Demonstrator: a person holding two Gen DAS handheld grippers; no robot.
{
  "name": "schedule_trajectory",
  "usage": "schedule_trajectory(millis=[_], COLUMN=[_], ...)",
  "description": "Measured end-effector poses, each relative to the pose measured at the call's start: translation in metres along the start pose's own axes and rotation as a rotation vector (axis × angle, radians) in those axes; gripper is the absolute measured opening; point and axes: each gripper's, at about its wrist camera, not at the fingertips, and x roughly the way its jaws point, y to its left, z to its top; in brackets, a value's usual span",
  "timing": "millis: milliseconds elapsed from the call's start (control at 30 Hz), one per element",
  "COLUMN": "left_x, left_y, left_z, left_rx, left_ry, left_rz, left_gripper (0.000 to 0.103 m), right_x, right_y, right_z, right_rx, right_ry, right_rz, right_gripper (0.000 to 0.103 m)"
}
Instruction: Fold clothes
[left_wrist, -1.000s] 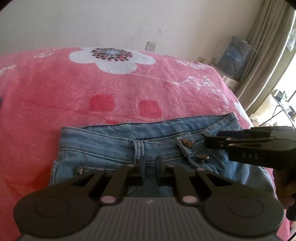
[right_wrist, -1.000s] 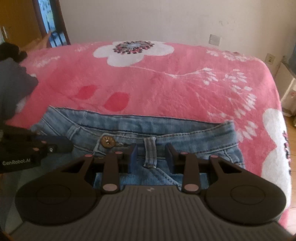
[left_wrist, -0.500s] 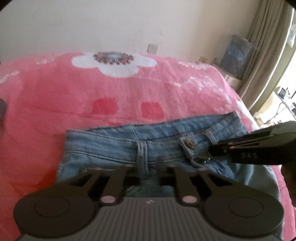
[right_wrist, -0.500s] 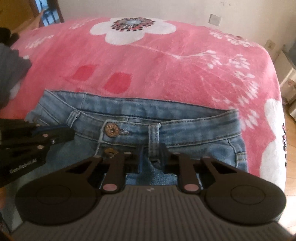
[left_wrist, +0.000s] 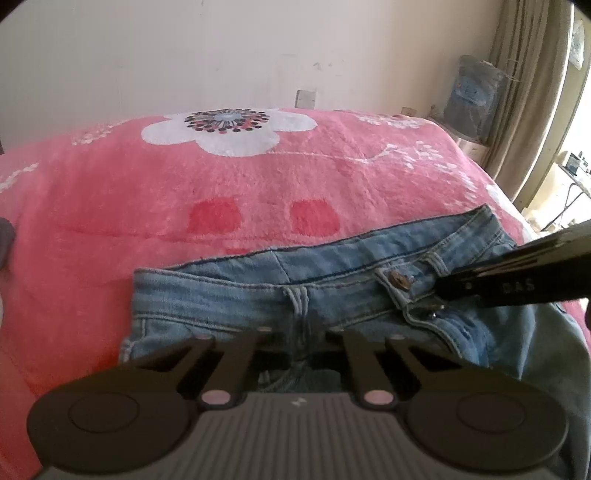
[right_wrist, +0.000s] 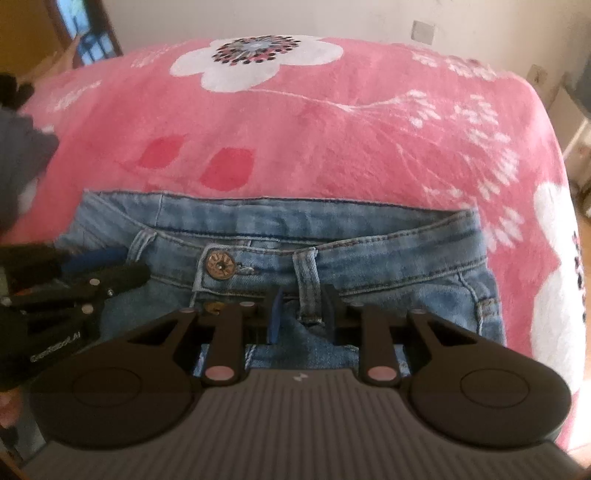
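Light blue jeans (left_wrist: 229, 295) lie flat on a pink flowered blanket (left_wrist: 147, 203), waistband toward the wall. My left gripper (left_wrist: 308, 325) is shut on the denim at a belt loop just under the waistband. In the right wrist view the jeans (right_wrist: 388, 266) show their brass button (right_wrist: 220, 264). My right gripper (right_wrist: 303, 314) straddles another belt loop (right_wrist: 306, 280); its jaws are closing with that loop and bunched denim pinched between them. Each gripper shows in the other's view: the right gripper (left_wrist: 447, 291) by the button, the left gripper (right_wrist: 122, 273) at the waistband's left.
A dark grey garment (right_wrist: 18, 158) lies at the blanket's left edge. The bed's right edge (right_wrist: 554, 147) drops to the floor. A curtain (left_wrist: 524, 92) and a wrapped bundle (left_wrist: 472, 99) stand by the wall at the right.
Both grippers have closed in on the waistband. The left jaws opened, then shut on a belt loop. The right jaws narrowed around their loop.
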Motion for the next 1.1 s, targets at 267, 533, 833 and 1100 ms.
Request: schedule_trajectory(millis=[267, 533, 833, 1100], left_x=[-0.025, 0.002, 0.021, -0.006], left_y=[-0.001, 0.003, 0.001, 0.008], left_z=[0.017, 0.029, 0.016, 0.024], left_rx=[0.007, 0.002, 0.058, 0.029], left_ry=[-0.154, -0.136, -0.113, -0.138], left_rz=[0.042, 0.088, 0.127, 0.072], left_gripper=[0.004, 0.002, 0.003, 0.047], right_x=[-0.035, -0.019, 0.028, -0.068], right_y=[0.018, 0.009, -0.004, -0.075], right_z=[-0.001, 0.027, 0.017, -0.006], right_rx=[-0.081, -0.047, -0.006, 0.282], right_ry=[-0.213, -0.230, -0.205, -0.343], right_rz=[-0.094, -0.090, -0.070, 0.044], right_gripper=[0.010, 0.009, 0.005, 0.050])
